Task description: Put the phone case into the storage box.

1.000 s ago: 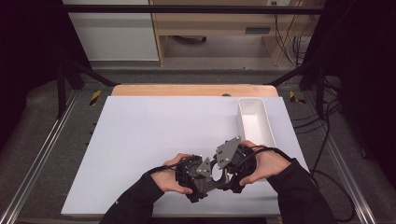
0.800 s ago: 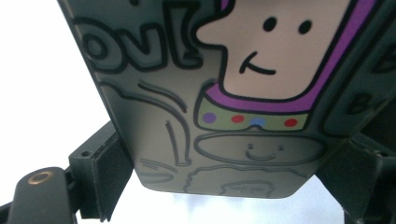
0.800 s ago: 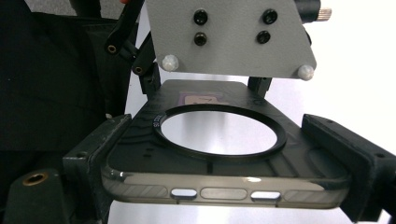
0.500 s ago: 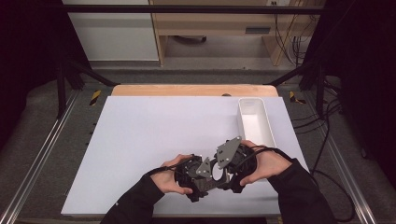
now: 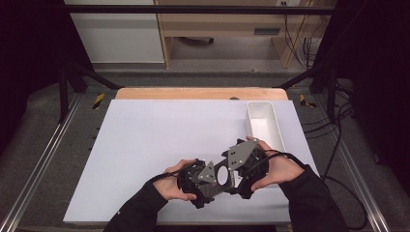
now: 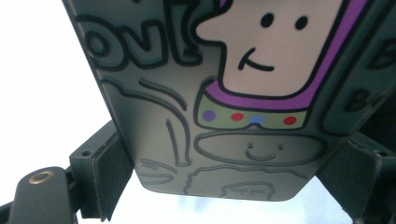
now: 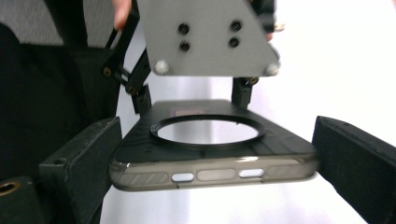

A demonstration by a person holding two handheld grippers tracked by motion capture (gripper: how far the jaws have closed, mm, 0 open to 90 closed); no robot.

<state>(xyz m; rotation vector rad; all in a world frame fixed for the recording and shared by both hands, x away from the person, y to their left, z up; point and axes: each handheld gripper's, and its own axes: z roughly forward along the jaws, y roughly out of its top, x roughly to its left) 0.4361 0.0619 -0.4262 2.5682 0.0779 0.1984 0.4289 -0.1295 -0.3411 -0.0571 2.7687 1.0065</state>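
Observation:
A smoky translucent phone case (image 5: 227, 186) with a round ring on its back hangs just above the white table's front edge, between both hands. My left gripper (image 5: 212, 181) is shut on one end; in the left gripper view its jaws (image 6: 231, 158) press the sides of the case (image 6: 233, 93), whose cartoon print faces the camera. My right gripper (image 5: 238, 173) is shut on the opposite end; in the right gripper view its jaws (image 7: 217, 140) clamp the case (image 7: 210, 161) at the port cutouts. Beyond it I see the left gripper's grey plate (image 7: 205, 37).
An empty white rectangular tray (image 5: 251, 126) stands at the back right of the white table top (image 5: 159, 140), just beyond the right hand. A wooden strip (image 5: 193, 93) borders the far edge. Metal rails (image 5: 43, 159) run along both sides, with cables (image 5: 338, 145) on the right.

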